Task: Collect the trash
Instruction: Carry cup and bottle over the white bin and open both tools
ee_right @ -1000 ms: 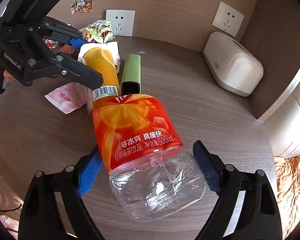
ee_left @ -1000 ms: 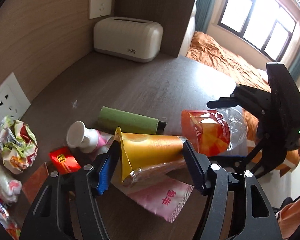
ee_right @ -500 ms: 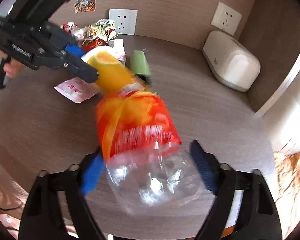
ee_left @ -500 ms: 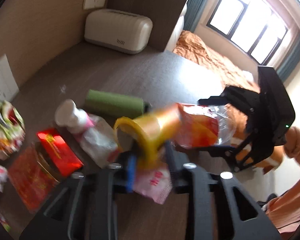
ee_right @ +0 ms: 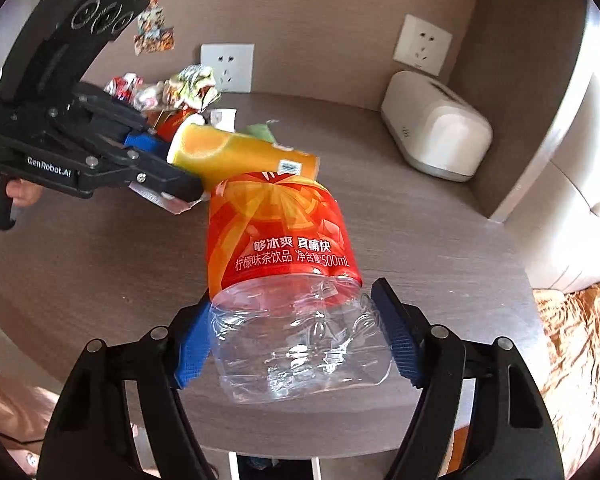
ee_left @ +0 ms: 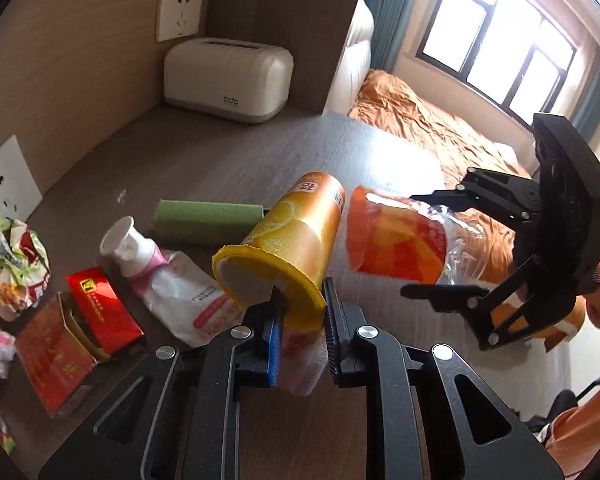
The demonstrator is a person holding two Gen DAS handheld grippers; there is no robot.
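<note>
Cup (ee_left: 296,240) in your left gripper (ee_left: 302,332), pinched at the lower rim, jaws nearly together, just closed on it. Thin-edge grip makes sense, a crushed paper cup won't fill the jaws otherwise. It's clear of the worktop (ee_left: 204,160), mouth tipped toward the cam: yellow-orange, lemon print, rim squashed oval, inside pale and empty-looking.

Bottle (ee_right: 288,280) sits in your right gripper (ee_right: 300,344), jaws mid-wide, just closing in, pads on both sides of the clear base. Prob held by the base bc that's the end facing you. Red-orange label, clear dented plastic, no liquid seen, cap end pointing off toward the cup.

Rest of the trash still at the worktop's back-left corner by the wall: white pouch (ee_left: 168,280), red box (ee_left: 80,336), crumpled wrappers (ee_left: 12,256), green roll (ee_left: 208,216). No bin visible, so can't tell where these two go.
</note>
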